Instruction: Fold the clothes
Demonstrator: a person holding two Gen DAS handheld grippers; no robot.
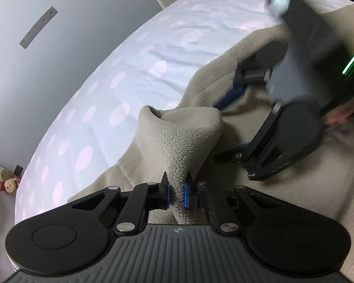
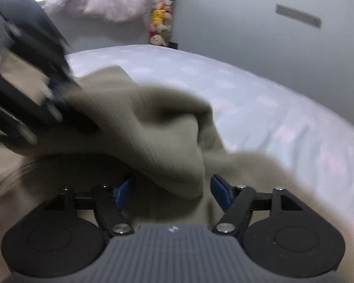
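A beige fleece garment lies bunched on a bed with a pale blue sheet with pink dots. My left gripper is shut on a raised fold of the fleece, which stands up in a peak between the blue pads. My right gripper shows at the right of the left wrist view, its blue fingers spread around the fleece. In the right wrist view the right gripper is open, with a fold of the garment lying between its blue pads. The left gripper shows blurred at upper left.
A grey wall runs beside the bed. Stuffed toys sit on the floor at lower left. In the right wrist view a pillow and hanging toys are at the head of the bed.
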